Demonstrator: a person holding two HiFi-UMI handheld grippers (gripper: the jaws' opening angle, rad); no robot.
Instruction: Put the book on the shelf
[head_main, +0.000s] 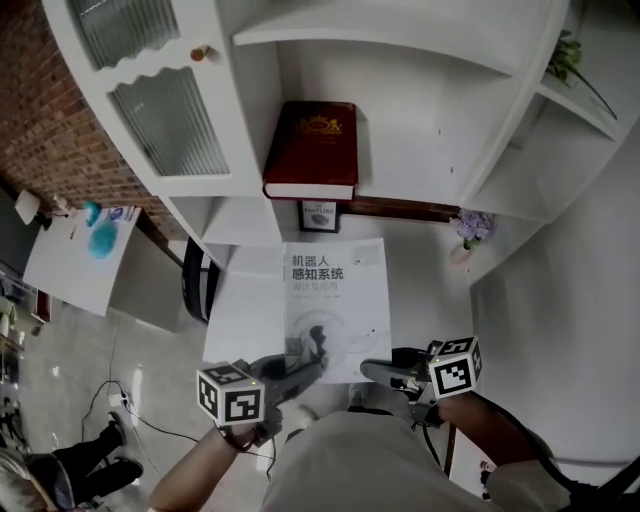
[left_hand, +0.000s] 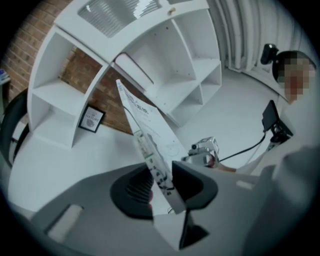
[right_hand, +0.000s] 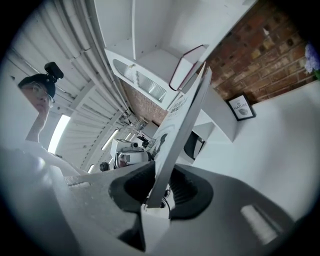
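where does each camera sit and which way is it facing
Head view: on the person's head, looking steeply down at the white book and the shelf holding a red book; forearms, left claw and right claw show.
Left gripper view: on the left claw, looking along its jaws, shut on the white book, toward the shelf; right claw shows beyond.
Right gripper view: on the right claw, looking along its jaws, also shut on that book, toward the shelf; left claw shows beyond.
Shared: white book and shelf.
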